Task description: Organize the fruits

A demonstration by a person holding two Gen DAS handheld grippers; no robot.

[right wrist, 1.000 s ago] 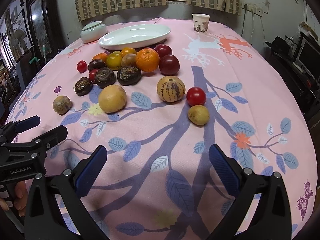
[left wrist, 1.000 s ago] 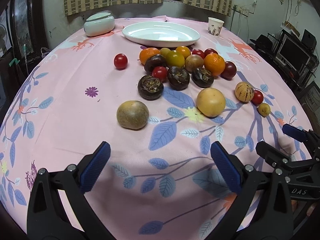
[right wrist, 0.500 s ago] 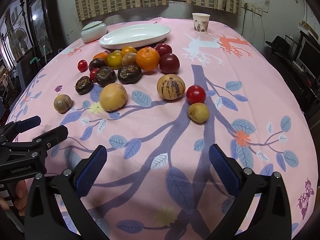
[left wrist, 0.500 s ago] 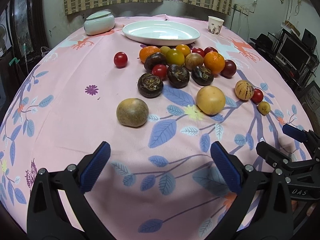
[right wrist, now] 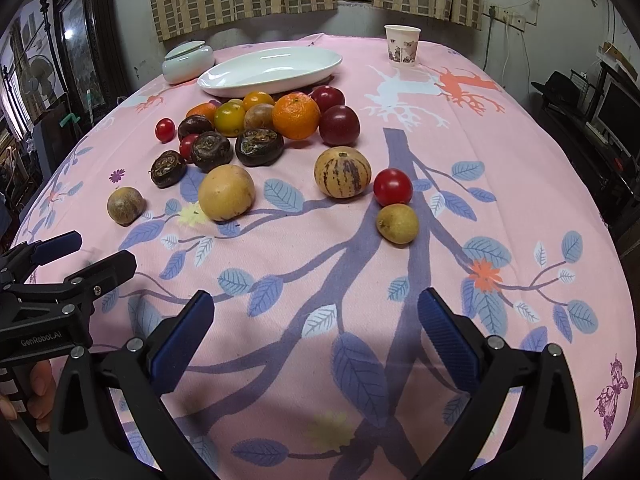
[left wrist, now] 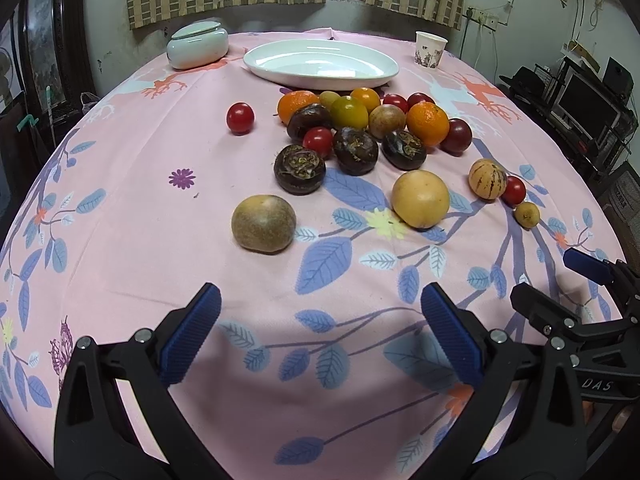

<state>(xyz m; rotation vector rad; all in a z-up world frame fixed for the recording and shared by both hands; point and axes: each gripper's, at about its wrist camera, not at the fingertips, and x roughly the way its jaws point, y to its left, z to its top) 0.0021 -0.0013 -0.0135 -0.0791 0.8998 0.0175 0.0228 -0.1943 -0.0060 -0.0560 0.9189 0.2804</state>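
Open right tongs [right wrist: 314,330] hover before scattered fruits [right wrist: 276,136].

Matt cloth tablecloth [left wrist: 120,240], glossy ceramic platter [left wrist: 320,60], paper cup [left wrist: 430,49], ribbed hand-held gripper pads [left wrist: 192,336].

Table [left wrist: 120,240] wore pink cloth with blue leaf print. Ahead of left fingers [left wrist: 192,332], brownish round fruit [left wrist: 263,224] lay nearest; yellow round fruit [left wrist: 420,199] lay ahead of right pad. Beyond them sat cluster of dark wrinkled fruits [left wrist: 356,150], oranges [left wrist: 427,124] and tomatoes. One red tomato [left wrist: 240,118] lay apart, to cluster's left. Striped fruit [right wrist: 341,173], red tomato beside it [right wrist: 393,187] and small yellow fruit [right wrist: 397,223] lay ahead between right gripper's fingers. At far edge stood white oval dish [left wrist: 320,63], lidded pale jar [left wrist: 197,44], paper cup [left wrist: 430,49].
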